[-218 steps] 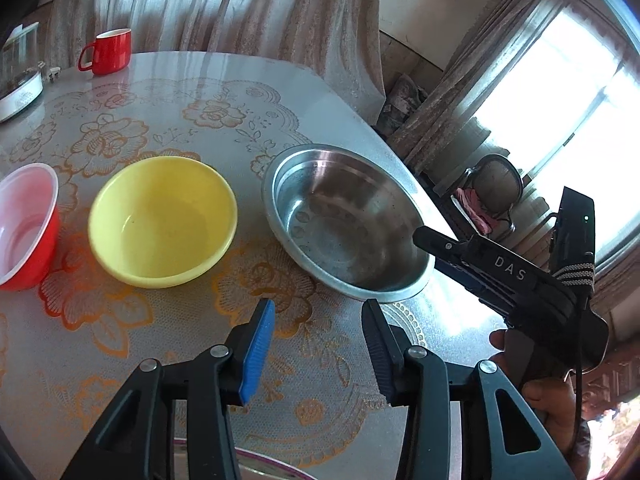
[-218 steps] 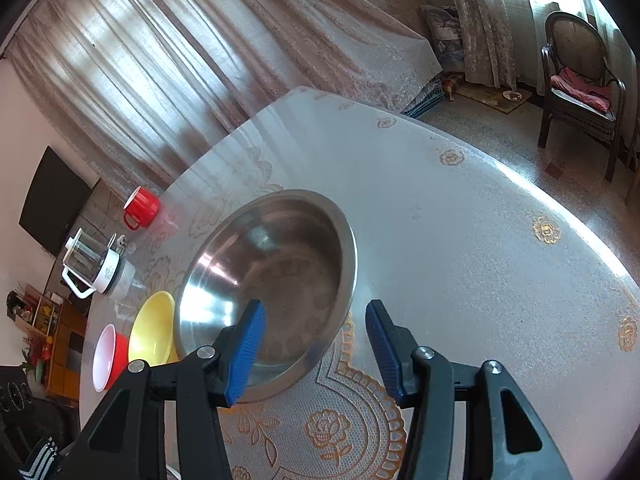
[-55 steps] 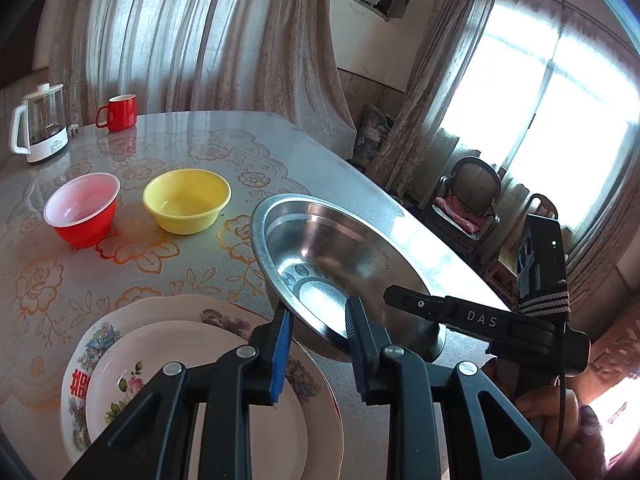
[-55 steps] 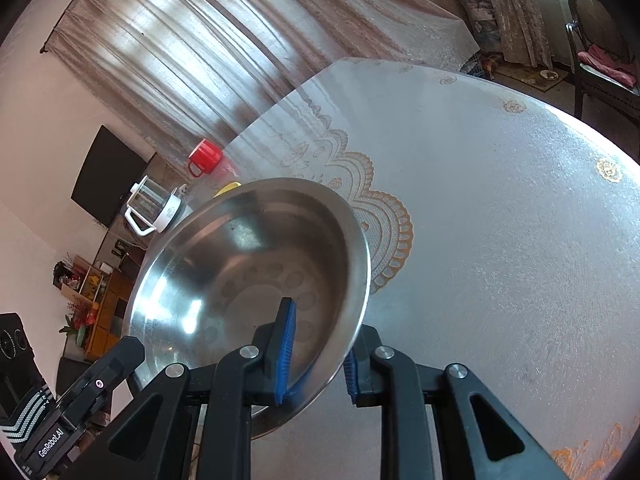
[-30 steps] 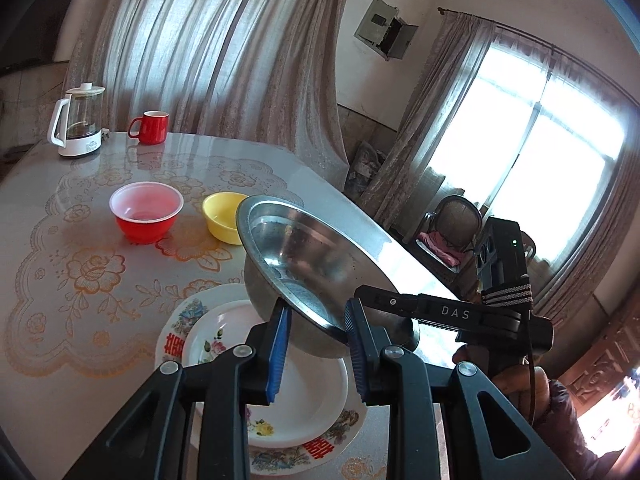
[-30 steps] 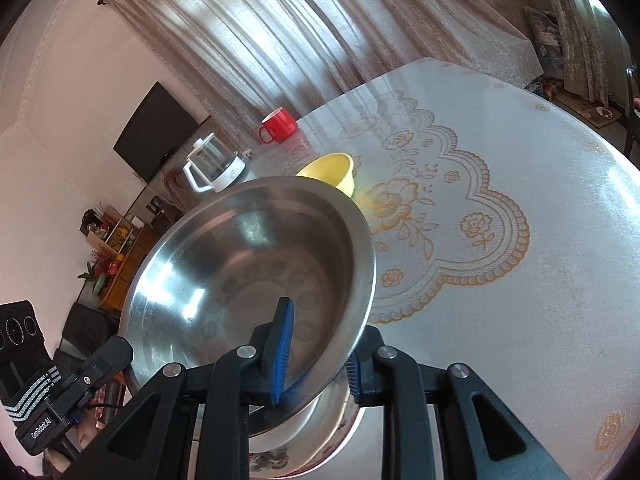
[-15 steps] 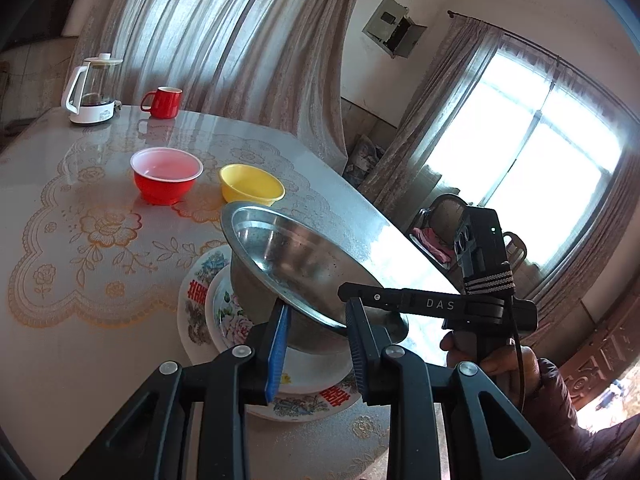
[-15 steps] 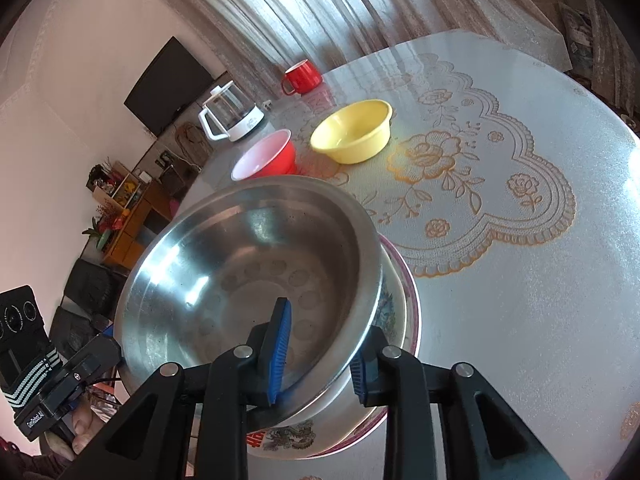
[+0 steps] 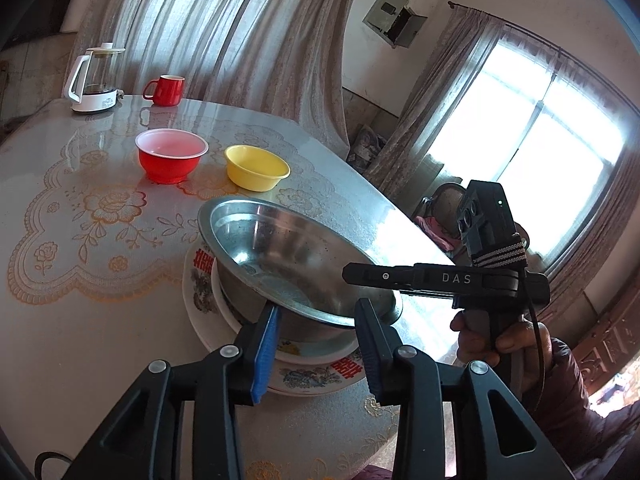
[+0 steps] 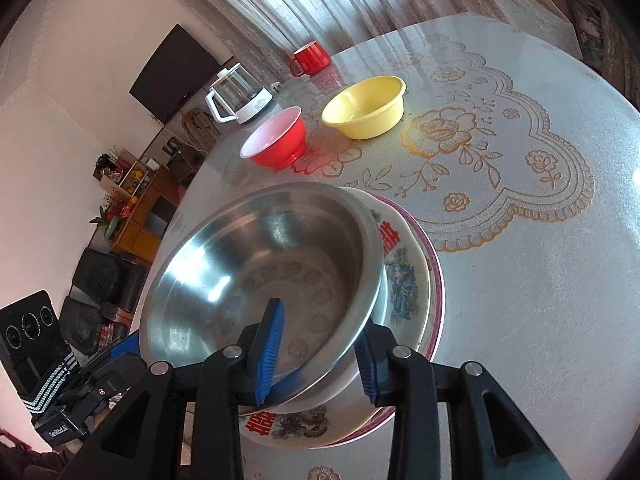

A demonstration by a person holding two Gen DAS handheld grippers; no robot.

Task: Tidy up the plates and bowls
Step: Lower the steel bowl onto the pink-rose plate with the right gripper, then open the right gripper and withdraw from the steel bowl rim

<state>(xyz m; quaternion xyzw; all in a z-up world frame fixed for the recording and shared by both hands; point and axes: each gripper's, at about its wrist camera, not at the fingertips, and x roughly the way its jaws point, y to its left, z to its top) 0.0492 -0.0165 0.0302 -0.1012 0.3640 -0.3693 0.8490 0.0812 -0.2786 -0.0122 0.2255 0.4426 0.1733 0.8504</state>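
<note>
On the worktop [image 9: 72, 320], in the left wrist view, the steel bowl [image 9: 288, 256] sits tilted on the stacked plates [image 9: 320, 364], its near rim between the fingers of the left hand-held gripper [image 9: 316, 344]. The jaws have just been opening; both pads stand clear of the rim, so the grip is released. The right hand-held gripper [image 9: 400, 276] reaches across the bowl's far rim, held by a hand [image 9: 492, 336]. Behind stand a red bowl [image 9: 172, 158] and, just beside it, a yellow bowl [image 9: 256, 166]; a mug [image 9: 166, 90] and a kettle [image 9: 96, 80] stand at the far edge.

In the right wrist view, the right hand-held gripper [image 10: 320, 356] straddles the steel bowl's [image 10: 260, 292] near rim. Its jaws have just been opening; the blue pad is inside the bowl, the other outside, neither pressing: released. The bowl leans on the plates [image 10: 412, 280]. The left hand-held gripper [image 10: 108, 364] shows at lower left. The red bowl [image 10: 280, 142], yellow bowl [image 10: 364, 106], mug [image 10: 310, 58] and kettle [image 10: 240, 94] stand beyond.
</note>
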